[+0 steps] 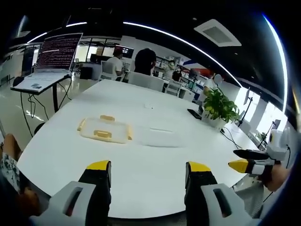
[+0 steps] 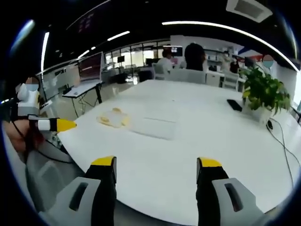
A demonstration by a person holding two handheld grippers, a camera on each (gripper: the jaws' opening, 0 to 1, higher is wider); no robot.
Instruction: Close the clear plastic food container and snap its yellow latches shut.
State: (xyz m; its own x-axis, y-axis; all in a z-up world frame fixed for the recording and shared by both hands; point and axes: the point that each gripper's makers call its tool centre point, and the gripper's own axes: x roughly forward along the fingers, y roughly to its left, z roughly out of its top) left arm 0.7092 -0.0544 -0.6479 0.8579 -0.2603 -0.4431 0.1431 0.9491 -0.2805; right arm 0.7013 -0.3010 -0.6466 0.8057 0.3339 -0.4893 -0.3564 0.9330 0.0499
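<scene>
A clear lid with yellow latches [image 1: 104, 130] lies flat on the white table [image 1: 141, 183], left of centre. Right beside it sits the clear plastic container base [image 1: 160, 137], faint against the tabletop. My left gripper [image 1: 148, 167] hovers open over the near table edge, well short of both, with nothing between its jaws. My right gripper [image 1: 249, 165] comes in from the right. In the right gripper view the latched lid [image 2: 114, 118] and the clear base [image 2: 153, 127] lie ahead. My right gripper [image 2: 156, 162] is open and empty. The left gripper [image 2: 56, 125] pokes in from the left.
A potted plant [image 1: 218, 107] and a dark phone [image 1: 194, 113] stand at the table's far right, with cables [image 2: 277, 132] nearby. A laptop on a stand [image 1: 51, 61] is off the table's left. People sit beyond the far edge [image 1: 145, 61].
</scene>
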